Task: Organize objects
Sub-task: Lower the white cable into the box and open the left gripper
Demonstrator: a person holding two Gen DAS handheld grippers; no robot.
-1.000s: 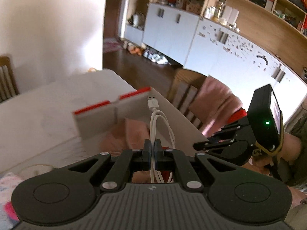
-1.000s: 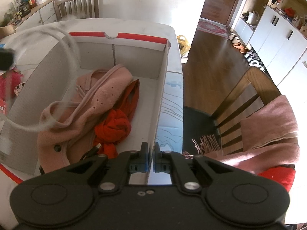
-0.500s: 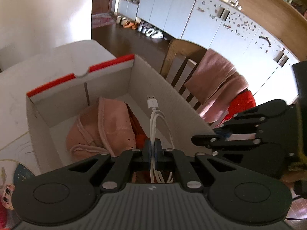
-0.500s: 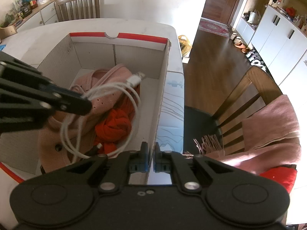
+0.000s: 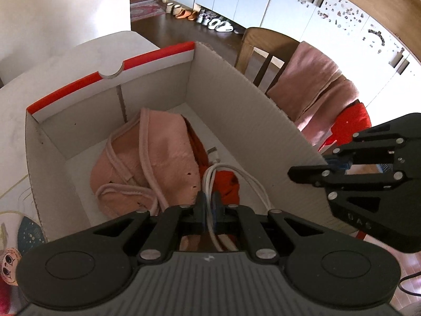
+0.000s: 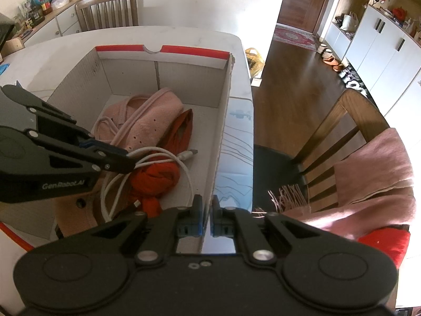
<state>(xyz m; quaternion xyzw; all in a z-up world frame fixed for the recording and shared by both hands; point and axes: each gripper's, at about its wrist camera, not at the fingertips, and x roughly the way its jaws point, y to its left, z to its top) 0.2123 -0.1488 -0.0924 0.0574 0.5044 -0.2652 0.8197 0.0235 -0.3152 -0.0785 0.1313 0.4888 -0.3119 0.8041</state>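
- Left gripper (image 5: 209, 205), jaws clamped on a coiled white cable (image 5: 238, 177), has dropped from above the table into the box (image 5: 110, 65) over the last second; a second ago the coil hung high with its USB plug pointing up at the room, and now its loops lie on the clothes inside.
- That reads as the placing step nearly done: the cable is within the box walls and appears to need only a release.
- The box, white cardboard with a red top edge, sits on a pale table (image 6: 184, 33) near its right edge.
- Inside, left to right: a pink garment (image 5: 155, 155) bunched against the left and middle, a red cloth (image 6: 158, 176) knotted beside it, and the cable draped over both, its plug (image 6: 188, 154) resting toward the right wall.
- Right gripper (image 6: 207, 212), jaws shut on the box's right wall, has not shifted; it looks to be steadying the box.
- Beyond the table, a wooden chair (image 6: 342, 121) carries a pink scarf (image 6: 379, 168), well apart from the box.
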